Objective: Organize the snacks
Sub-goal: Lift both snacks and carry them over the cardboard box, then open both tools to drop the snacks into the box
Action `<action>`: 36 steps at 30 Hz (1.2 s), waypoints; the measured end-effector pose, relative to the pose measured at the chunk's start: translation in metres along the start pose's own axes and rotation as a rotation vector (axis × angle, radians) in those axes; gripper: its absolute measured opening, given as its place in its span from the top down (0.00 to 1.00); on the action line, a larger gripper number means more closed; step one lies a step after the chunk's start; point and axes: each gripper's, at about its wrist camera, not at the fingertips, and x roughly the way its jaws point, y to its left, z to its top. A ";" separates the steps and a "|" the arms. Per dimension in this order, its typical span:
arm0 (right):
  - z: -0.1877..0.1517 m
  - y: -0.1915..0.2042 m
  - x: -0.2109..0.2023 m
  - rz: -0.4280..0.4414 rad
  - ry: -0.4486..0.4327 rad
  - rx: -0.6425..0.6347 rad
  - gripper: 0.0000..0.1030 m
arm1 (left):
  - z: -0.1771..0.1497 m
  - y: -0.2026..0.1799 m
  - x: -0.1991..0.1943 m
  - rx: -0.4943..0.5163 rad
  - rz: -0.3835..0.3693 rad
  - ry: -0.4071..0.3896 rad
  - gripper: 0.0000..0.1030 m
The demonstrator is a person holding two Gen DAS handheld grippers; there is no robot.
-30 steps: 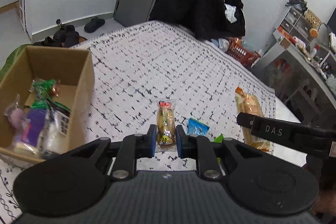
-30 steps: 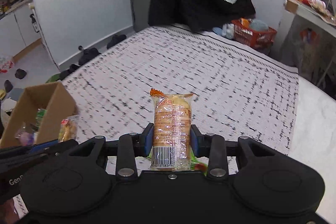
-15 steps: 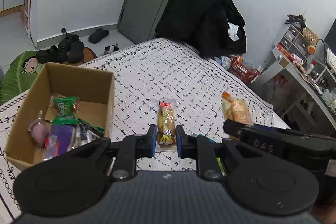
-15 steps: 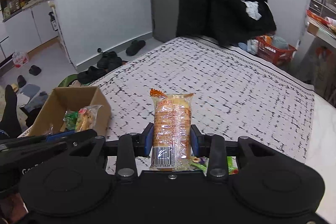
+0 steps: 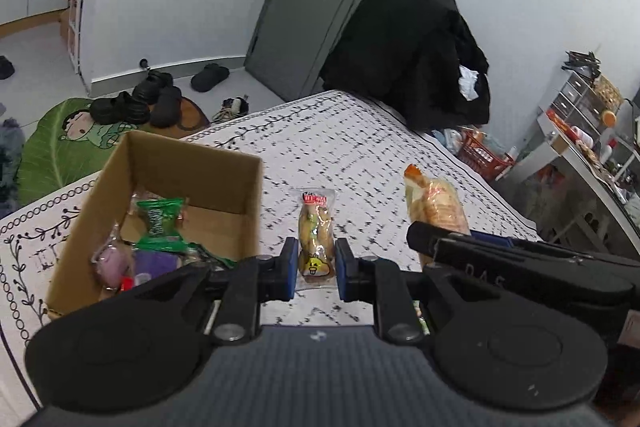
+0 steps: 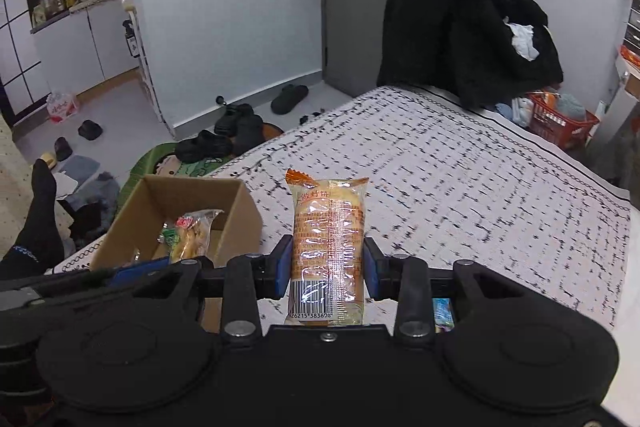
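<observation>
The left hand-held gripper (image 5: 313, 269) is clamped on a small clear packet of yellow snack (image 5: 315, 241) with a cartoon face near its lower end; the packet stands upright at the centre of the left wrist view, lifted above the patterned bedspread (image 5: 360, 163). The right hand-held gripper (image 6: 326, 273) is closed on a larger wrapped bread roll (image 6: 328, 247), orange-topped with a barcode at the bottom, held upright in the middle of its own view.

The cardboard box (image 5: 192, 163) sits on the bed at the left of both views, open at the top. It already holds several snacks: a green wrapper (image 5: 160, 223), a purple packet (image 5: 154, 263) and a pinkish one (image 5: 110, 261), so part of the sorting looks done. Neither held packet is over the box yet; both are beside it, to the right of its near wall.

What seems left is to carry these two across and drop them in. A blue wrapper (image 6: 443, 309) peeks out under the right hand-held gripper at the lower right, so at least one more item probably remains on the bed.
</observation>
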 end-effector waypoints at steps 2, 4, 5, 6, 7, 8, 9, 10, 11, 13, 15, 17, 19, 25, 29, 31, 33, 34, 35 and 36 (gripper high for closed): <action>0.001 0.006 0.003 0.008 -0.003 -0.002 0.66 | 0.001 0.007 0.000 -0.014 0.008 0.000 0.82; 0.002 0.011 0.007 0.018 -0.003 -0.006 0.66 | 0.003 0.015 0.000 -0.028 0.018 -0.003 0.82; 0.003 0.014 0.009 0.024 -0.003 -0.007 0.66 | 0.004 0.019 0.000 -0.036 0.023 -0.005 0.82; 0.004 0.016 0.010 0.029 -0.004 -0.008 0.66 | 0.005 0.023 0.000 -0.045 0.030 -0.008 0.82; 0.005 0.019 0.012 0.034 -0.006 -0.009 0.66 | 0.006 0.027 0.001 -0.054 0.037 -0.010 0.82; 0.006 0.021 0.013 0.037 -0.008 -0.009 0.66 | 0.007 0.032 0.001 -0.062 0.044 -0.012 0.82; 0.007 0.023 0.015 0.042 -0.009 -0.006 0.66 | 0.008 0.036 0.002 -0.071 0.052 -0.013 0.82; 0.009 0.025 0.016 0.047 -0.011 -0.005 0.66 | 0.009 0.040 0.003 -0.081 0.062 -0.015 0.82; 0.009 0.027 0.017 0.050 -0.013 -0.004 0.66 | 0.009 0.045 0.004 -0.091 0.074 -0.018 0.82; 0.012 0.029 0.021 0.057 -0.016 -0.003 0.66 | 0.010 0.054 0.006 -0.111 0.098 -0.028 0.82; 0.014 0.032 0.024 0.065 -0.017 -0.004 0.66 | 0.010 0.063 0.008 -0.141 0.106 -0.031 0.82; 0.015 0.034 0.027 0.072 -0.017 -0.005 0.66 | 0.011 0.068 0.009 -0.157 0.124 -0.042 0.82; 0.016 0.037 0.030 0.078 -0.016 -0.004 0.66 | 0.011 0.072 0.012 -0.157 0.144 -0.041 0.82; 0.018 0.045 0.037 0.100 -0.011 -0.004 0.66 | 0.005 0.083 0.025 -0.175 0.171 -0.007 0.82; 0.019 0.054 0.040 0.121 -0.009 -0.006 0.66 | 0.003 0.090 0.024 -0.200 0.204 -0.008 0.82; 0.021 0.059 0.041 0.136 -0.008 -0.009 0.66 | 0.004 0.093 0.021 -0.210 0.221 -0.020 0.79; 0.023 0.065 0.043 0.153 -0.006 -0.012 0.66 | 0.006 0.096 0.017 -0.220 0.212 -0.029 0.79; 0.024 0.068 0.044 0.161 -0.006 -0.014 0.66 | 0.006 0.097 0.015 -0.226 0.210 -0.033 0.79; 0.026 0.071 0.045 0.170 -0.004 -0.016 0.66 | 0.007 0.097 0.013 -0.230 0.210 -0.036 0.79; 0.027 0.072 0.046 0.178 -0.002 -0.016 0.66 | 0.008 0.098 0.011 -0.234 0.212 -0.041 0.78</action>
